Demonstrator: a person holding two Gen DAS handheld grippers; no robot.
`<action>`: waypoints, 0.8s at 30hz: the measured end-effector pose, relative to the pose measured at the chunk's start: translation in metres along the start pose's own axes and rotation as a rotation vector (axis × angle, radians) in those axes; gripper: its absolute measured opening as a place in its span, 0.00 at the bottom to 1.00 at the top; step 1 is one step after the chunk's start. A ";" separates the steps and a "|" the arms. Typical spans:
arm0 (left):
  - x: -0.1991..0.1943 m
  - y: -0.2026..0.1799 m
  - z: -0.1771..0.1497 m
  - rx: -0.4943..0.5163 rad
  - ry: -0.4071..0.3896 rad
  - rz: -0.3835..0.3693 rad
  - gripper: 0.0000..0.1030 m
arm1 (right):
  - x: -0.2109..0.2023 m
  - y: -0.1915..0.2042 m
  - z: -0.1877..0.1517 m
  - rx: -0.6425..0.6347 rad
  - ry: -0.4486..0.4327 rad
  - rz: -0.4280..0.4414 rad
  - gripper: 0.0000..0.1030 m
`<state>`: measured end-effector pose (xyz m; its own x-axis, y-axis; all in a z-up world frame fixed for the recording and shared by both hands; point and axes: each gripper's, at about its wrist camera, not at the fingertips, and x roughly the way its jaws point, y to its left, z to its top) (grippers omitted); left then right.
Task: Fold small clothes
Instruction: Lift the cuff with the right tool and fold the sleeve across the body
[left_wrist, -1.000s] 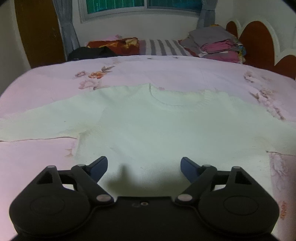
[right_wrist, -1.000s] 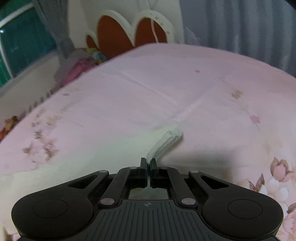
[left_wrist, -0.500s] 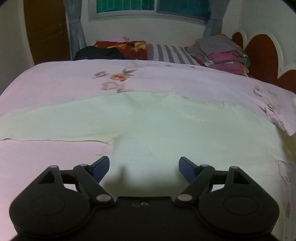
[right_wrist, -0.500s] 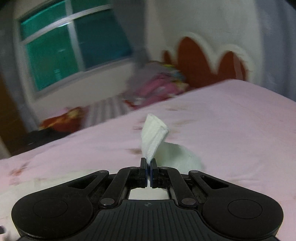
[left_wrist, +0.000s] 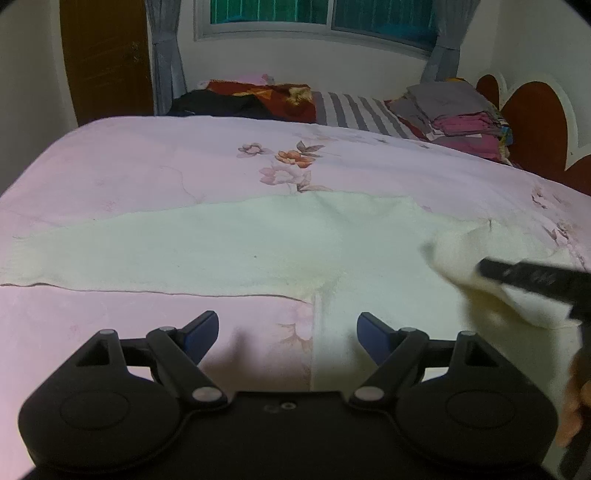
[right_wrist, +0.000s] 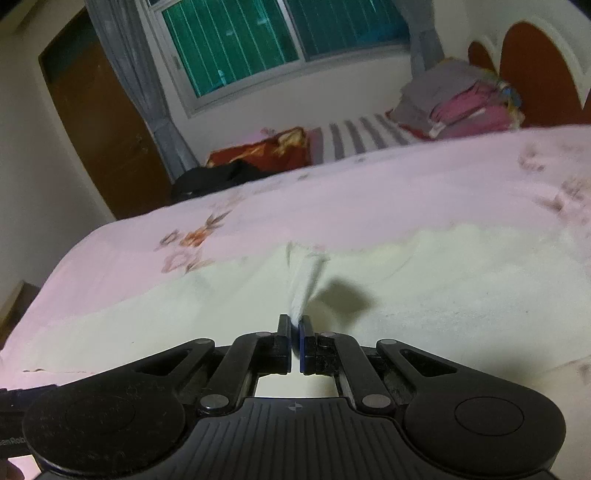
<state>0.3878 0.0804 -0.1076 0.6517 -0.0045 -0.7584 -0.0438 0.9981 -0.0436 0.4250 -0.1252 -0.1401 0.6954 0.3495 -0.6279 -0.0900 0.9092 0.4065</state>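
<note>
A cream knit sweater (left_wrist: 258, 240) lies flat on the pink flowered bedcover (left_wrist: 147, 166), its left sleeve stretched out to the left. My left gripper (left_wrist: 287, 325) is open just above the sweater's left side edge below the armpit, with nothing between its fingers. My right gripper (right_wrist: 294, 323) is shut on the cuff of the right sleeve (right_wrist: 304, 280), which it holds lifted over the sweater's body (right_wrist: 443, 288). In the left wrist view the right gripper (left_wrist: 487, 269) enters from the right as a blurred black bar, with the raised sleeve (left_wrist: 461, 258) draped from it.
A stack of folded clothes (left_wrist: 454, 110) sits at the far right by the red headboard (left_wrist: 532, 125). A red and black pile (left_wrist: 251, 98) and a striped pillow (left_wrist: 351, 110) lie along the far edge. A brown door (left_wrist: 107, 62) stands at the left. A hand (left_wrist: 576, 406) shows at the right edge.
My right gripper lifted the sleeve cuff off the bed and swung it left over the sweater's body. My left gripper slid left from the sweater's middle to its left side edge.
</note>
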 end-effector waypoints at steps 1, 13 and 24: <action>0.000 0.001 -0.001 -0.005 0.004 -0.019 0.79 | 0.007 0.004 -0.003 -0.008 0.019 -0.002 0.02; 0.052 -0.053 0.010 -0.076 0.153 -0.326 0.85 | -0.045 -0.037 -0.014 -0.046 -0.063 -0.141 0.71; 0.092 -0.094 0.006 -0.103 0.173 -0.289 0.22 | -0.077 -0.118 -0.039 -0.013 -0.029 -0.320 0.71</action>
<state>0.4563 -0.0135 -0.1691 0.5111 -0.3055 -0.8034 0.0422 0.9425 -0.3316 0.3539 -0.2503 -0.1651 0.7097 0.0385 -0.7034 0.1278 0.9749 0.1823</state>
